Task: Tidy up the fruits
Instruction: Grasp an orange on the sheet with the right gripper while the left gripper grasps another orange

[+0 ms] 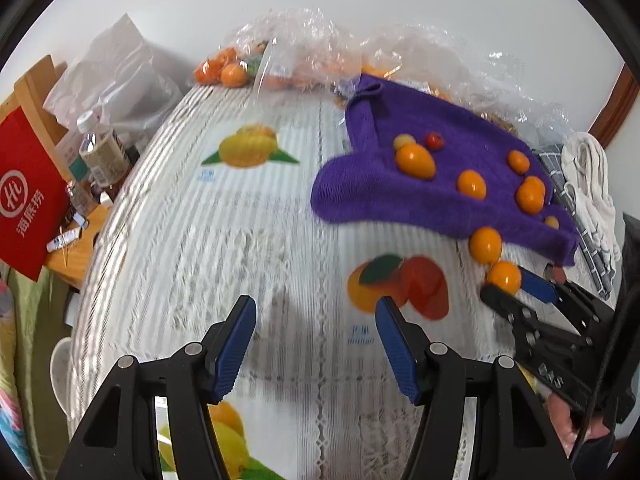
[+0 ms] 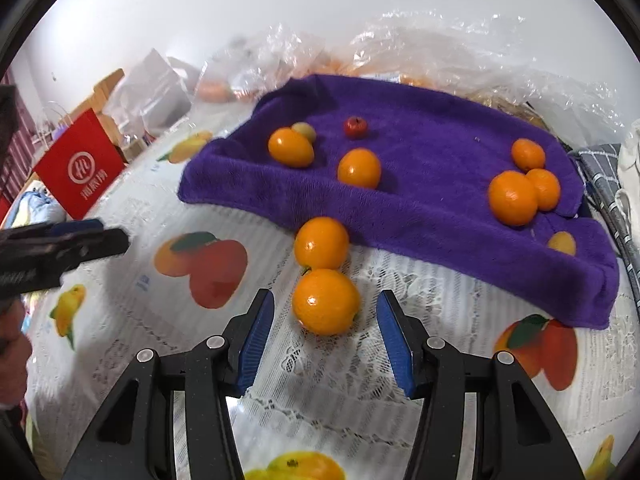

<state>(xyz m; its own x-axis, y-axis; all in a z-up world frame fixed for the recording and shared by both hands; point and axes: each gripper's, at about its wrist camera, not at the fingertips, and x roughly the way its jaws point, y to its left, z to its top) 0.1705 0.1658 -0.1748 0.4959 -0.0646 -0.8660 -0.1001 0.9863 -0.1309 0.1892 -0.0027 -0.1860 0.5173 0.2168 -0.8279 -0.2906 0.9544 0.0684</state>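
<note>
- Left wrist view: the left tongs (image 1: 316,344) hang with their blue pads spread apart, holding nothing, over the table (image 1: 192,248), which wears a white lace cloth printed with fruit.
- To the far right lies a purple towel (image 1: 380,184) with several small oranges on it, a larger one (image 1: 416,160) toward its left part and a small red fruit (image 1: 434,141) just beyond that.
- Two more oranges sit off the towel's near edge on the table: one (image 1: 485,244) touching the hem, the other (image 1: 505,277) nearer still.
- The right tongs (image 1: 516,288) reach in from the right, with that nearest orange between their tips; their pads stand apart around it.
- Clear plastic bags (image 1: 304,40) holding more oranges lie along the far edge, and a red paper bag (image 1: 28,196) stands at the left.
- Right wrist view: the right tongs (image 2: 326,340) are spread wide, the nearest orange (image 2: 326,301) resting on the table between the tips, not clearly touched by either pad.
- The second orange (image 2: 321,243) lies just beyond it, touching it and against the towel (image 2: 420,208).
- The left tongs (image 2: 88,236) show at the left edge, blurred.
</note>
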